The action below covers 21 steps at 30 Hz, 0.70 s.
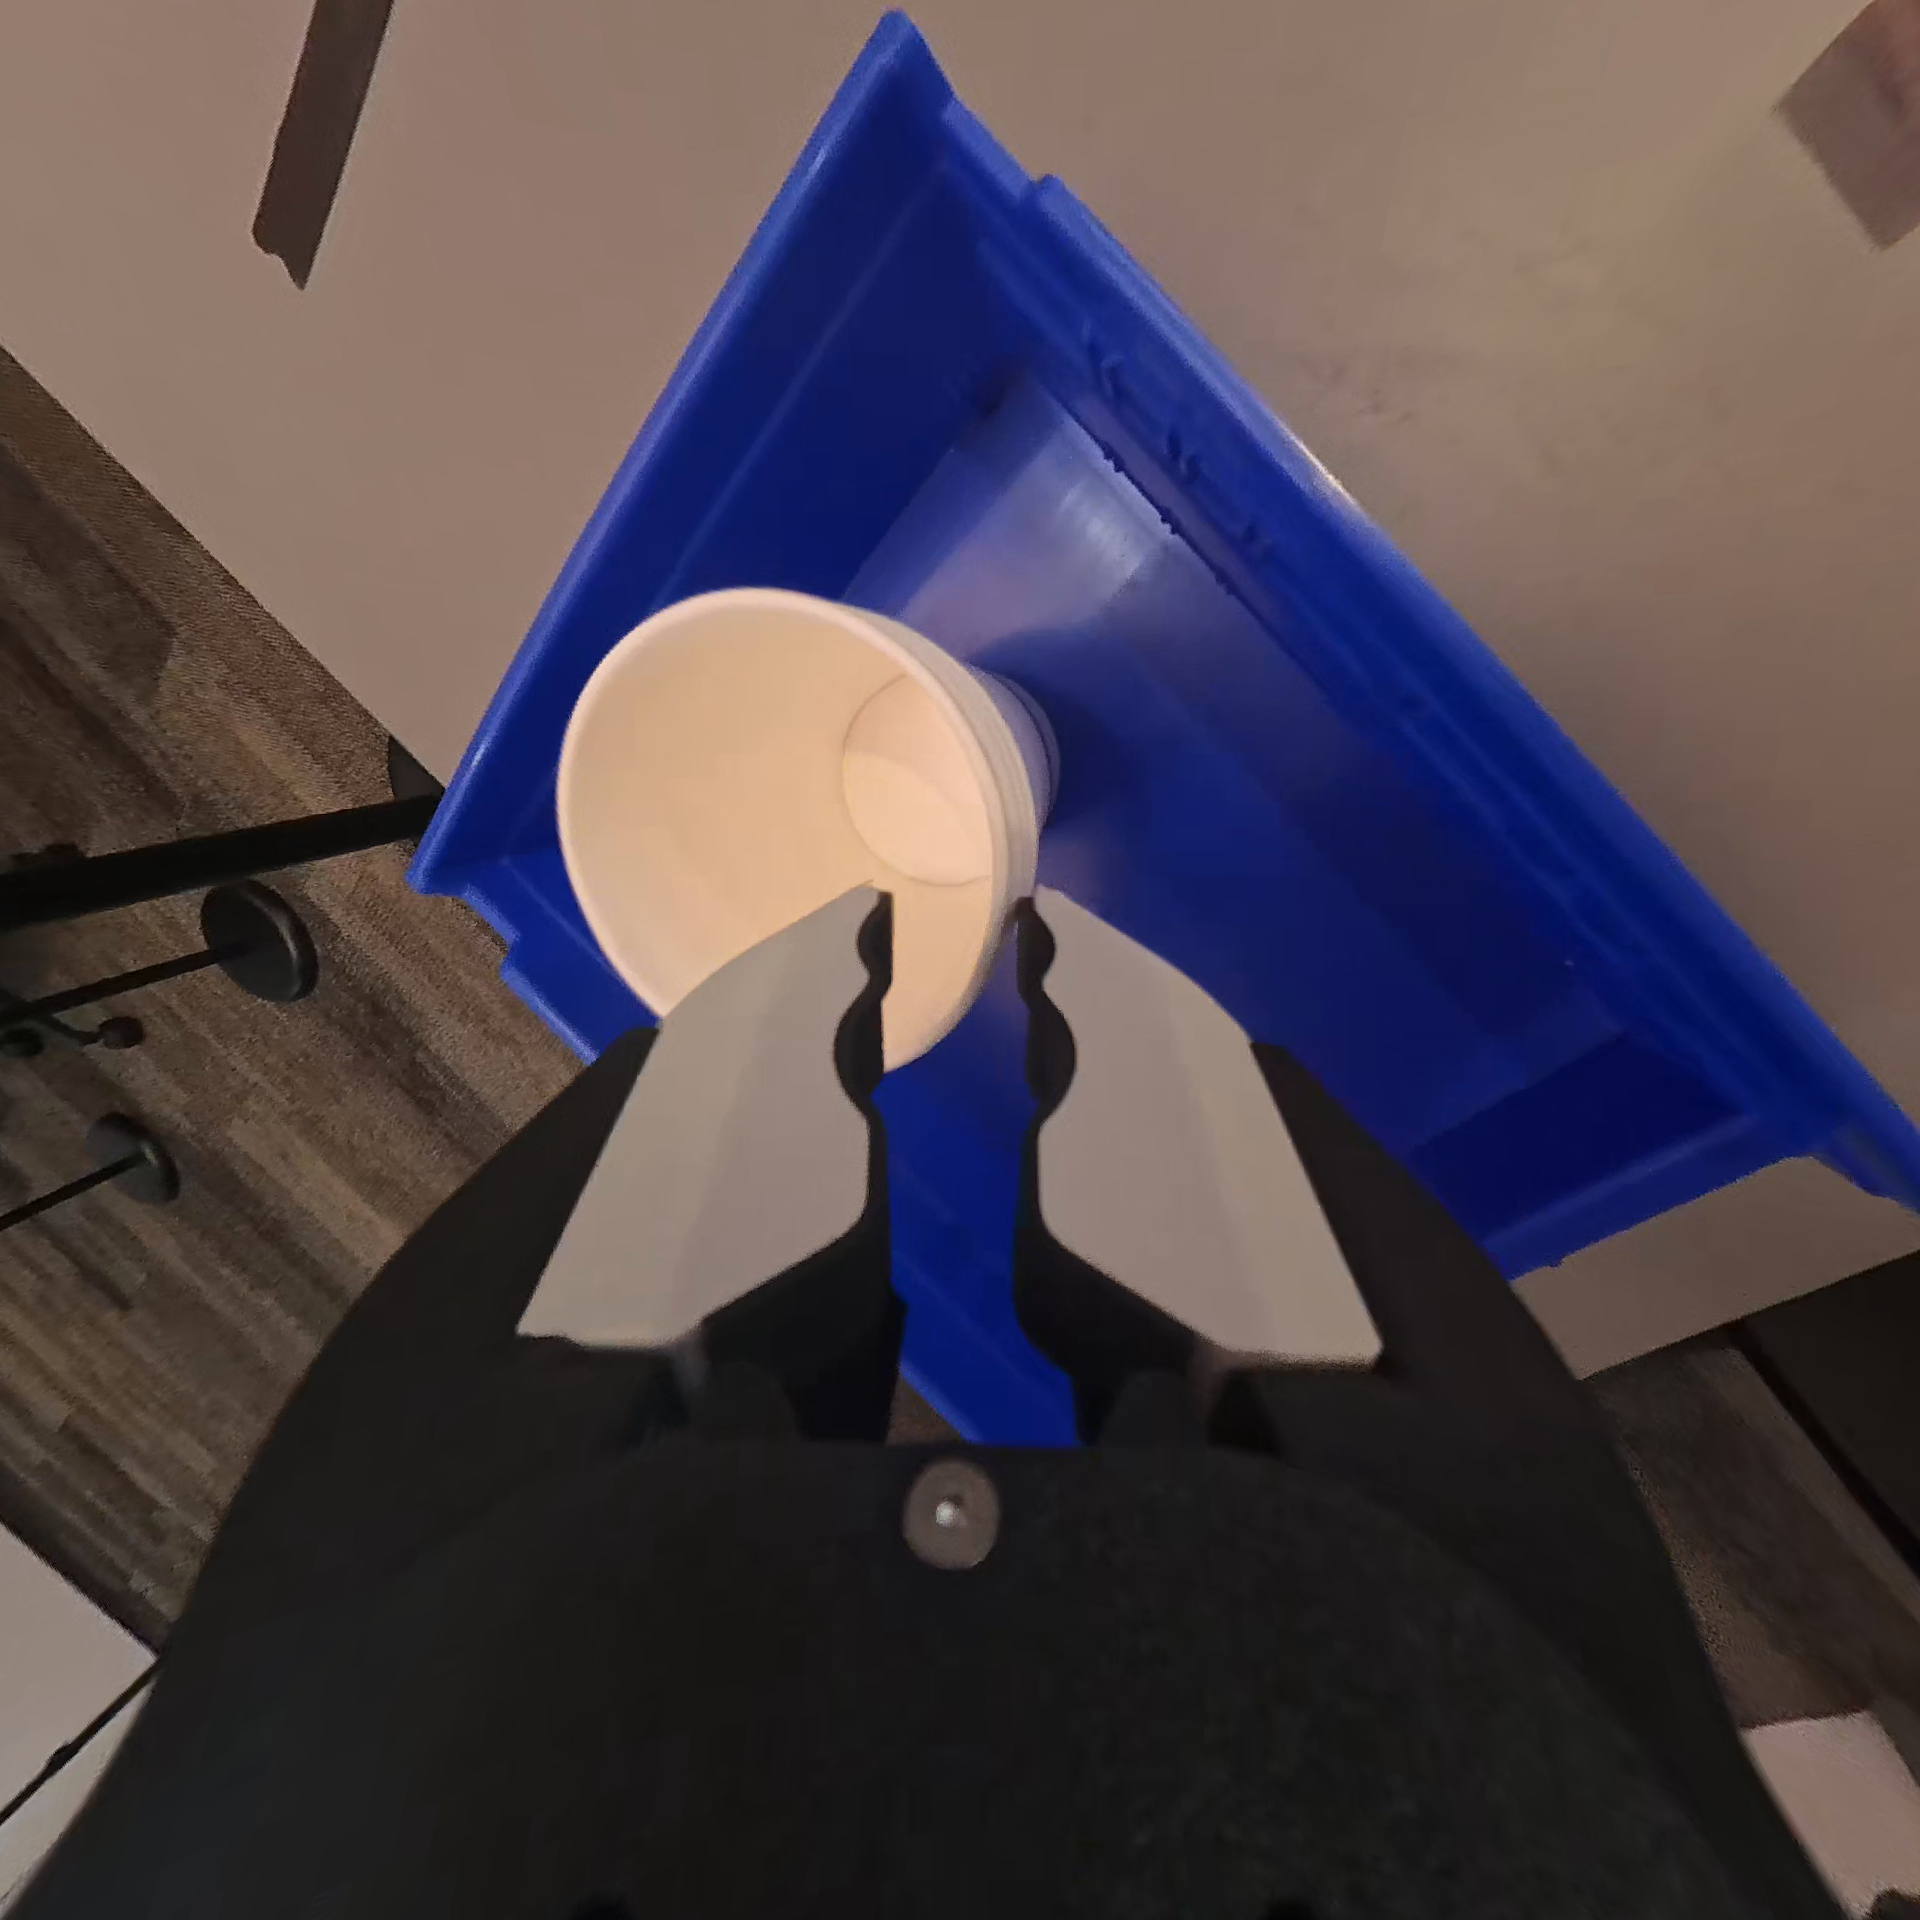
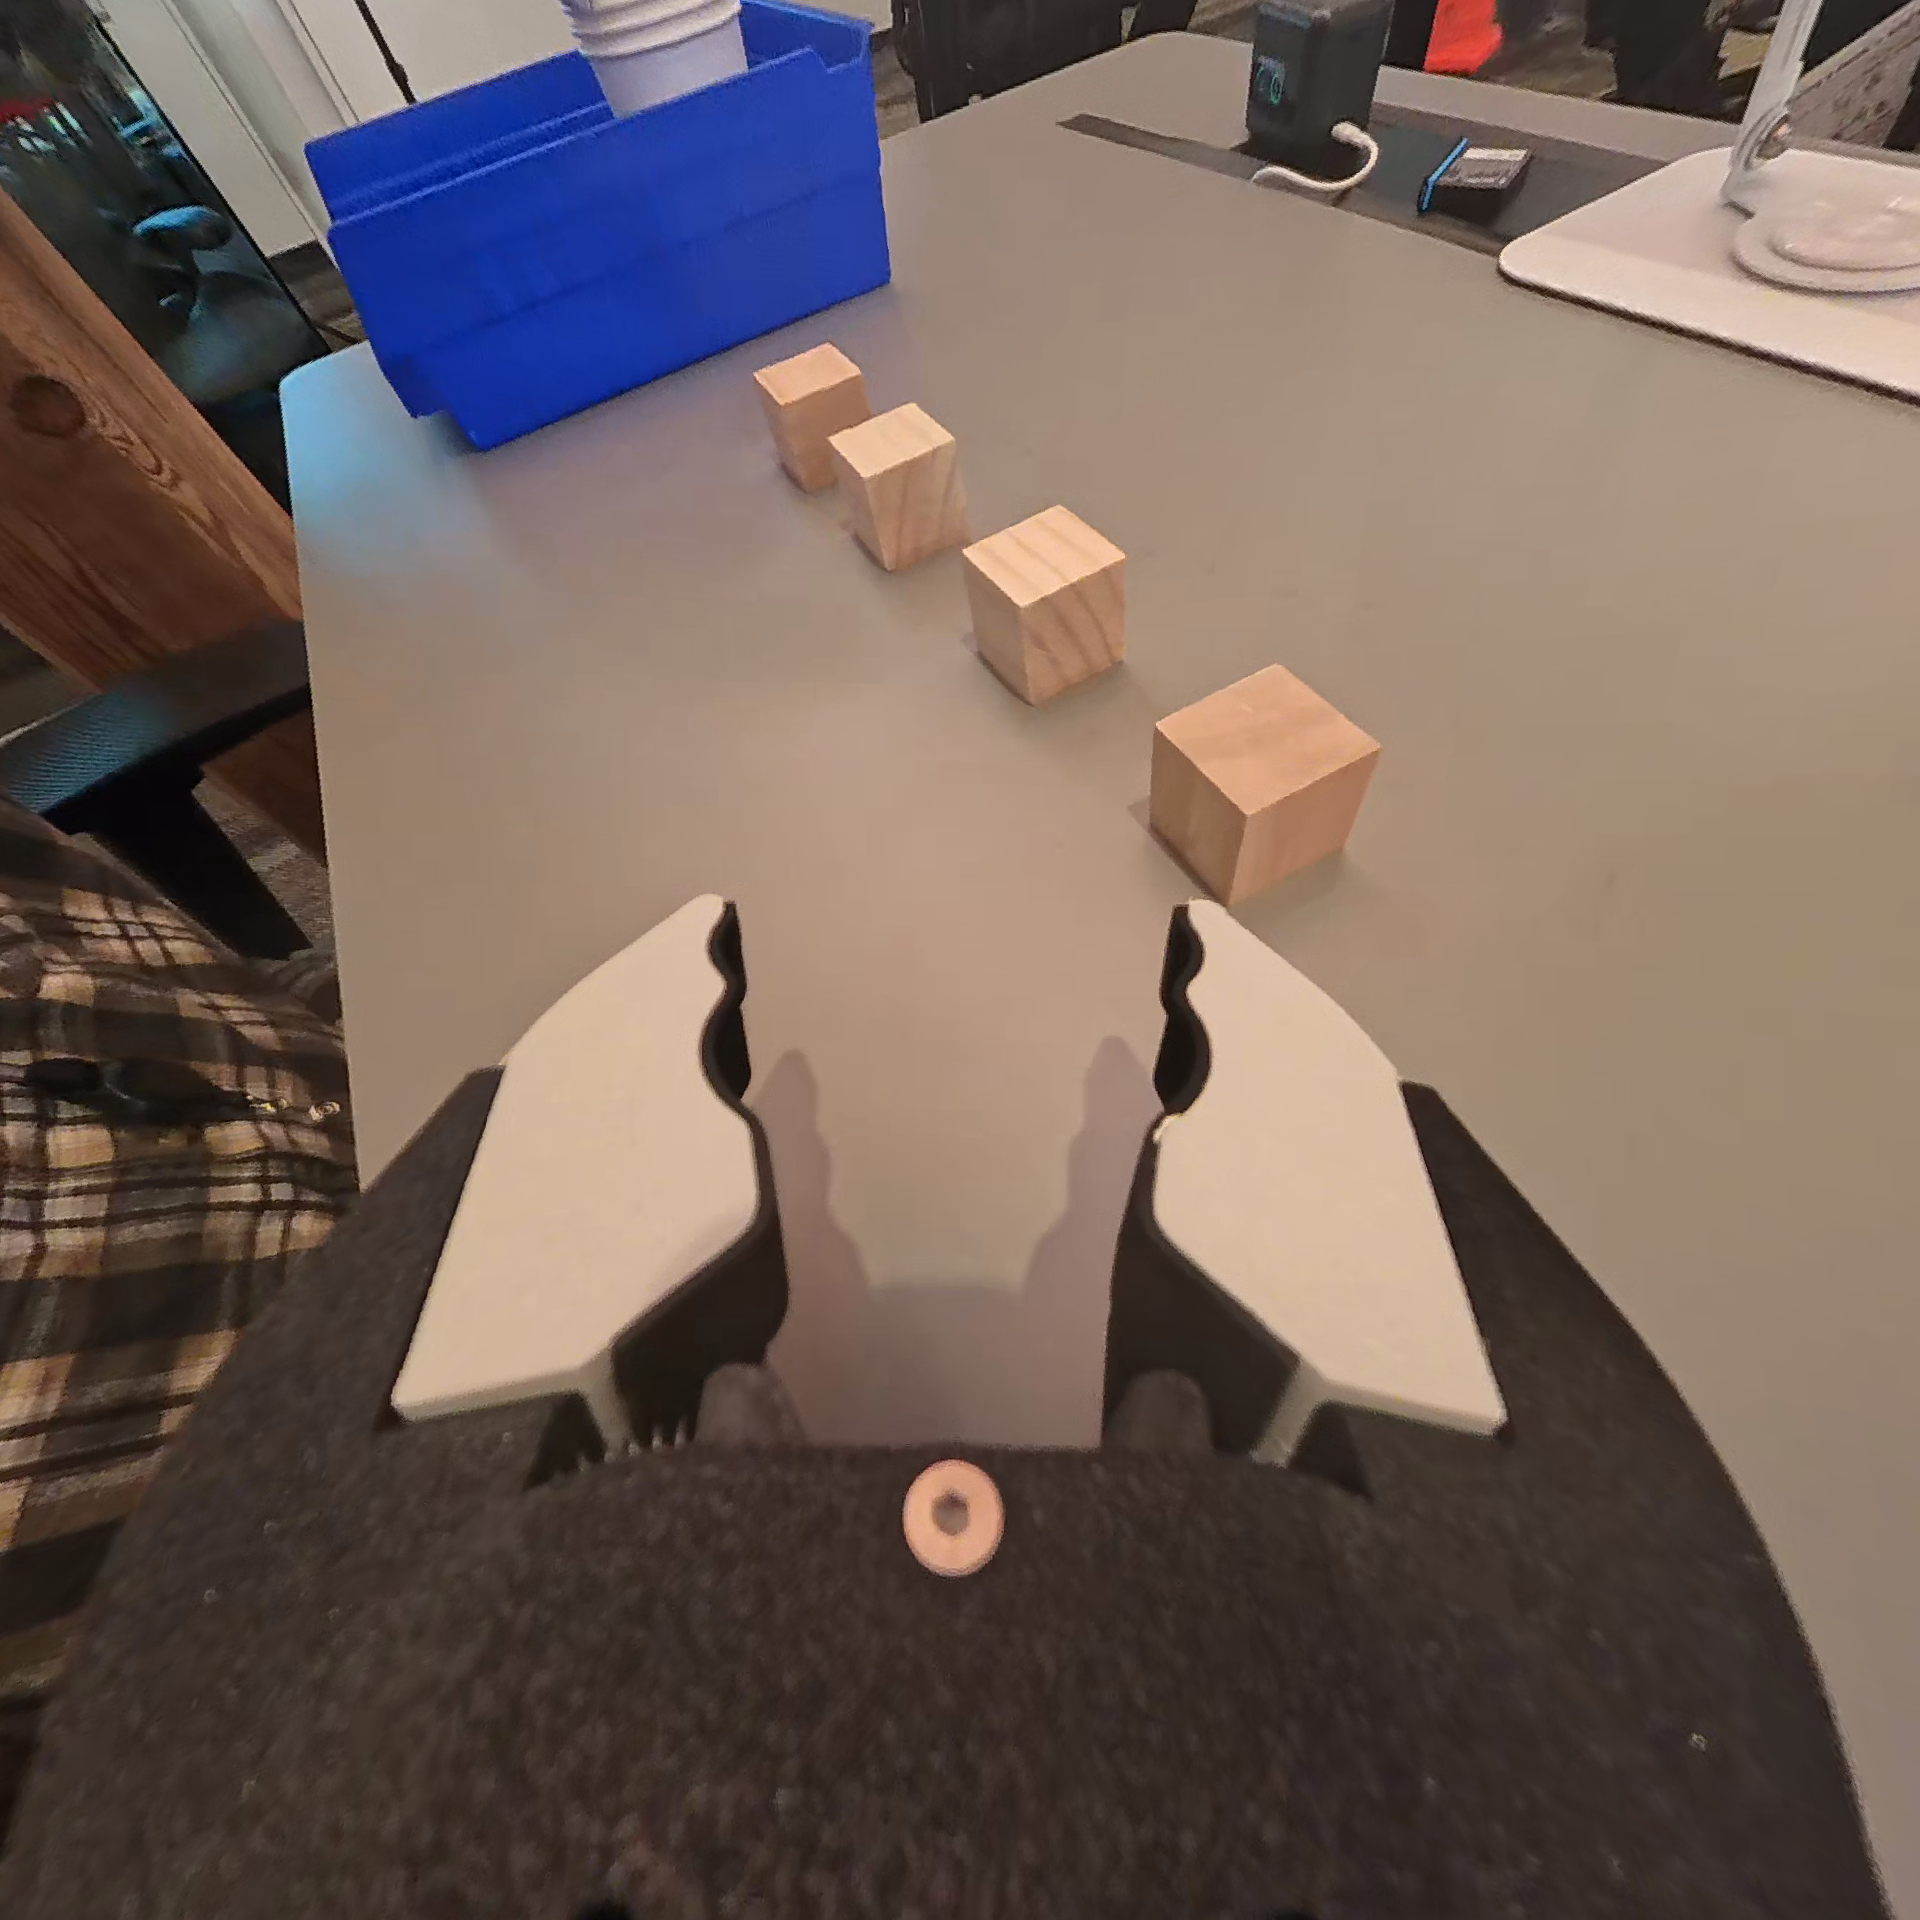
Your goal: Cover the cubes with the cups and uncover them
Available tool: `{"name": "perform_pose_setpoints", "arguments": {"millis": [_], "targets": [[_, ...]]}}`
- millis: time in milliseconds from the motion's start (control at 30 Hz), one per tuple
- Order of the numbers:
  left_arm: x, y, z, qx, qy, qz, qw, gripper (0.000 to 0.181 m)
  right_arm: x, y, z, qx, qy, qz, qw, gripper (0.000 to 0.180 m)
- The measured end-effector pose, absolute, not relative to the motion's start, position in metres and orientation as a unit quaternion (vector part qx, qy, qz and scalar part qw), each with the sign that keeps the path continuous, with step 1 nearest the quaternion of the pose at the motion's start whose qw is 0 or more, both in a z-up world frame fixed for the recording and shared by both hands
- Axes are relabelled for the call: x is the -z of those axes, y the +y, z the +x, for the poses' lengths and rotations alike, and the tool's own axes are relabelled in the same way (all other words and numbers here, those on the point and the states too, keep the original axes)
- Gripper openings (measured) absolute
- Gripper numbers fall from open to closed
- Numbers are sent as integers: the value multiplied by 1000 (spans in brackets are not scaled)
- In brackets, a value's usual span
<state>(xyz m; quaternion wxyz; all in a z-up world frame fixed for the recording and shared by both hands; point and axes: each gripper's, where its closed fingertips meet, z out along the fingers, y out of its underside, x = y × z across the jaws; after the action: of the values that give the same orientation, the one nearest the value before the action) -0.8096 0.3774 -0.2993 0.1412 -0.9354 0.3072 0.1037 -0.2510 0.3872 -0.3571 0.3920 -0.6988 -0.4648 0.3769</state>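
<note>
The left tool (image 1: pixel 951 914) pinches the rim of a white cup stack (image 1: pixel 790 821) over the blue bin (image 1: pixel 1351 831). The right tool (image 2: pixel 954 935) gapes wide, holding nothing, near four wooden cubes (image 2: pixel 1044 603) lined up on the grey tabletop (image 2: pixel 1455 623).

1. Left wrist view looked steeply down along its fingers, close over the blue bin (image 1: pixel 1299 831), with the stack of cups (image 1: pixel 790 821) right at the fingertips.
2. Right wrist view sat low over the grey table (image 2: pixel 582 727), facing along it, with the cubes (image 2: pixel 1044 603) near and the bin (image 2: pixel 613 270) far.
3. Shared between views: bin, cup stack (image 2: pixel 665 52), tabletop.
</note>
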Motion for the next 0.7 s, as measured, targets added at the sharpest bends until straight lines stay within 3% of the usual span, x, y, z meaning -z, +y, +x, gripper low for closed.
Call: {"name": "perform_pose_setpoints", "arguments": {"millis": [267,700], "targets": [[299,381,-801,-77,305,-937,149,6,358,389,-250,-386,-457,-700,390,76],[299,376,-793,-59,299,-944,124,4,358,386,-242,-397,-445,-698,396,75]]}}
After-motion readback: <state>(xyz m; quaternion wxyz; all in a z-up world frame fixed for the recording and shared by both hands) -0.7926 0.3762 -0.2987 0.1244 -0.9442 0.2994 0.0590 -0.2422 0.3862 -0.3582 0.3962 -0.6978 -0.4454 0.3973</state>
